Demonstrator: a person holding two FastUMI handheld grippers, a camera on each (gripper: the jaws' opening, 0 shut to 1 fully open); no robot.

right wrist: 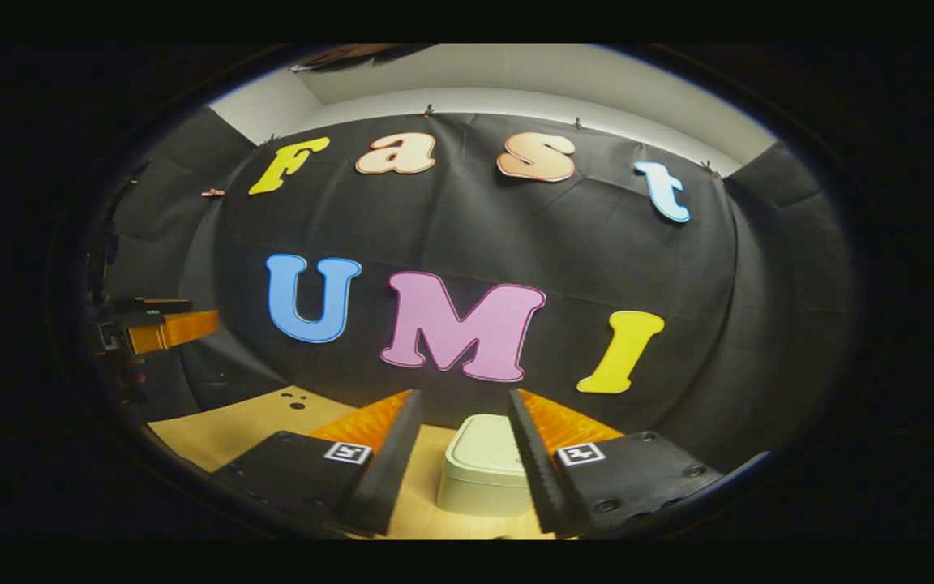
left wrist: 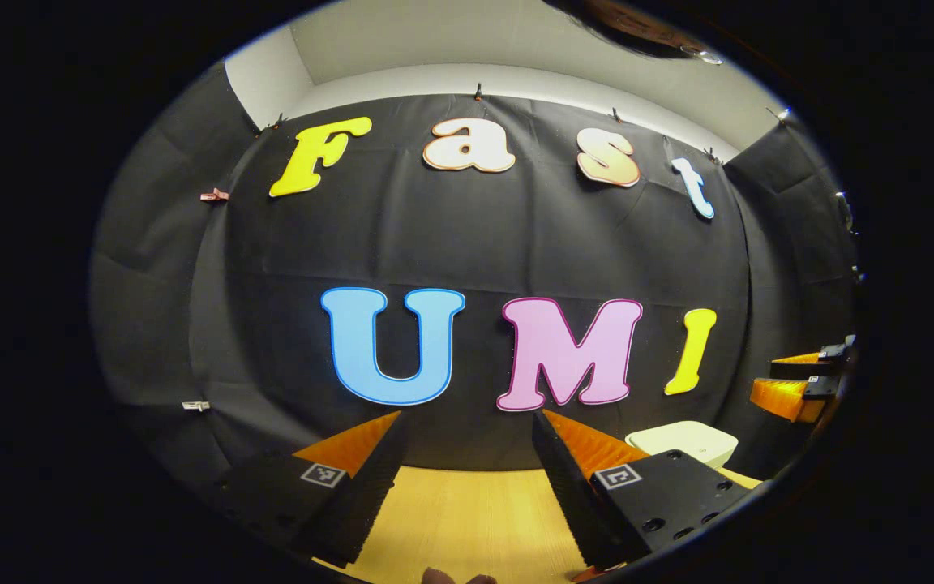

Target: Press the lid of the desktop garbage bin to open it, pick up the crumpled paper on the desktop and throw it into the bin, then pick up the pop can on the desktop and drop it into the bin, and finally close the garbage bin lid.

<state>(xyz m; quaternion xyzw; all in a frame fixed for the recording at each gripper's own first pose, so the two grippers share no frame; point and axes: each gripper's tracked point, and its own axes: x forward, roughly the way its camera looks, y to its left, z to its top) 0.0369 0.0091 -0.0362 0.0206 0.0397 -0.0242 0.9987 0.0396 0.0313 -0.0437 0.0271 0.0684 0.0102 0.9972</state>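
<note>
Both my grippers, left (left wrist: 467,478) and right (right wrist: 459,462), hang open-jawed; the bin (right wrist: 483,466) lid is down, and an off-centre press could skid it.

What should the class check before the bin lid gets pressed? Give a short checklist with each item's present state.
1. Bin lid shut, ready to press: ok.
2. Right gripper lined up with the bin, which sits ahead between its fingers: ok.
3. Right gripper fingers apart, holding nothing: ok.
4. Left gripper open and empty over the table: ok.
5. Left gripper out of the right one's way, off to the side: ok.
6. Where the paper and can lie: cannot tell.
</note>
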